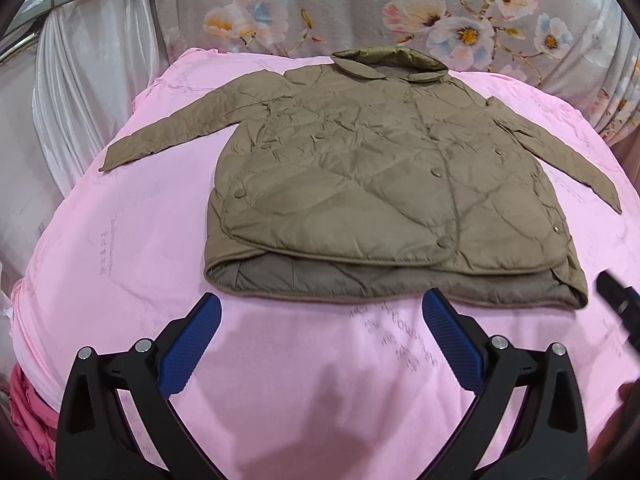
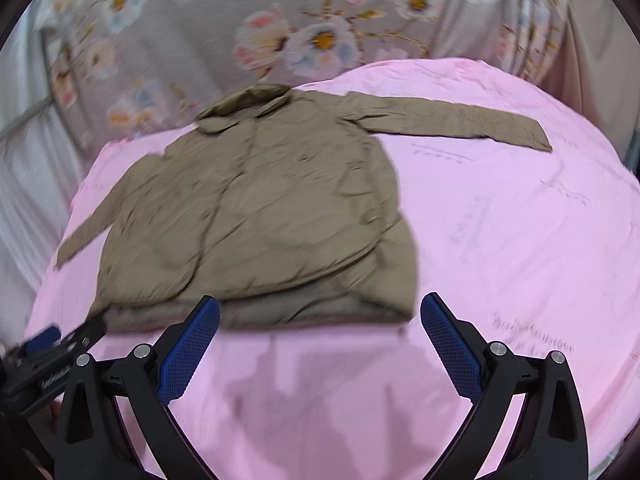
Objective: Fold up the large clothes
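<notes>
Pink sheet point(image 1: 120, 240) bears jacket point(image 1: 360, 176), seemingly snap-buttoned, blurred rightward; both hand-held grippers point(image 1: 322, 312) point(image 2: 320, 314) gape.

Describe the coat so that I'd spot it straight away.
A pink sheet covers the big surface before a floral curtain. Flat on it lies the olive quilted jacket, sleeves spread wide. Nothing else there is brown, diamond-stitched or snap-buttoned.

Each of the 2 fisheye views looks forward along its own hand-held gripper, low over the near edge of the pink sheet point(image 1: 120, 240), facing the flowered cloth point(image 1: 400, 8) behind. The left view faces the jacket point(image 1: 380, 184) squarely from near its hem; the right view is blurred, with the jacket point(image 2: 260, 216) left of centre. Both share the jacket, sheet and backdrop, and each catches the other hand-held gripper at its edge.
</notes>
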Motion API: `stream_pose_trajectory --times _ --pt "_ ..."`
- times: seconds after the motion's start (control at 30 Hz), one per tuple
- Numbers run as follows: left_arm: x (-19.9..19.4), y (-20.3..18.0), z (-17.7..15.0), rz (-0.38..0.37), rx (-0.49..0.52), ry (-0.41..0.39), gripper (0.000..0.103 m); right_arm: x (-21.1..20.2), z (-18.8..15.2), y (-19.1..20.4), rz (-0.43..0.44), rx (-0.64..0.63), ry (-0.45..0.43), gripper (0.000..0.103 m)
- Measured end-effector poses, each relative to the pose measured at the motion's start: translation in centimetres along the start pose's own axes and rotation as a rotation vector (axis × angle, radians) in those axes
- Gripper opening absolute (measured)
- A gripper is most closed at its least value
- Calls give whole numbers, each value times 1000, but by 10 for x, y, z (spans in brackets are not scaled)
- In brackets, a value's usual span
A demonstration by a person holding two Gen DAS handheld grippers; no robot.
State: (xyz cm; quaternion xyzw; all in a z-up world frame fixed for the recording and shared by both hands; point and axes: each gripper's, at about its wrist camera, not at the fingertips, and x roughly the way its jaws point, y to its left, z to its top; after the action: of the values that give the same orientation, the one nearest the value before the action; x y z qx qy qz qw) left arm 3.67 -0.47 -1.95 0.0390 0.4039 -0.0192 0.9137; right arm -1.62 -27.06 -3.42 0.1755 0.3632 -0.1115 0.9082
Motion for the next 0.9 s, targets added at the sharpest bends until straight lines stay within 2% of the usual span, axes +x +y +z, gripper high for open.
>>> stream_pose_trajectory --times 0.23,0.37,0.47,0.57,0.67,0.73,0.8,0.87,0.9 --pt "40 14 36 7 -41 18 98 43 76 -111 -70 230 -77 98" --pt "58 20 56 44 -57 -21 98 81 120 -183 -117 392 -103 98" --pt "72 23 71 72 -58 -30 98 110 143 -228 -160 511 -119 98" --pt "89 26 84 78 -67 -19 98 140 161 -271 -162 625 -113 98" --pt "106 28 93 85 -71 7 98 165 171 -297 -162 698 -99 98" --pt "116 28 97 90 -71 29 98 168 177 -303 -181 700 -147 98" --pt "123 30 100 96 -70 40 98 175 186 -307 -188 693 -158 98" --pt "129 32 102 102 -71 48 98 182 194 -311 -183 694 -173 89" --pt "133 33 103 104 -72 54 98 186 198 -312 -195 694 -168 79"
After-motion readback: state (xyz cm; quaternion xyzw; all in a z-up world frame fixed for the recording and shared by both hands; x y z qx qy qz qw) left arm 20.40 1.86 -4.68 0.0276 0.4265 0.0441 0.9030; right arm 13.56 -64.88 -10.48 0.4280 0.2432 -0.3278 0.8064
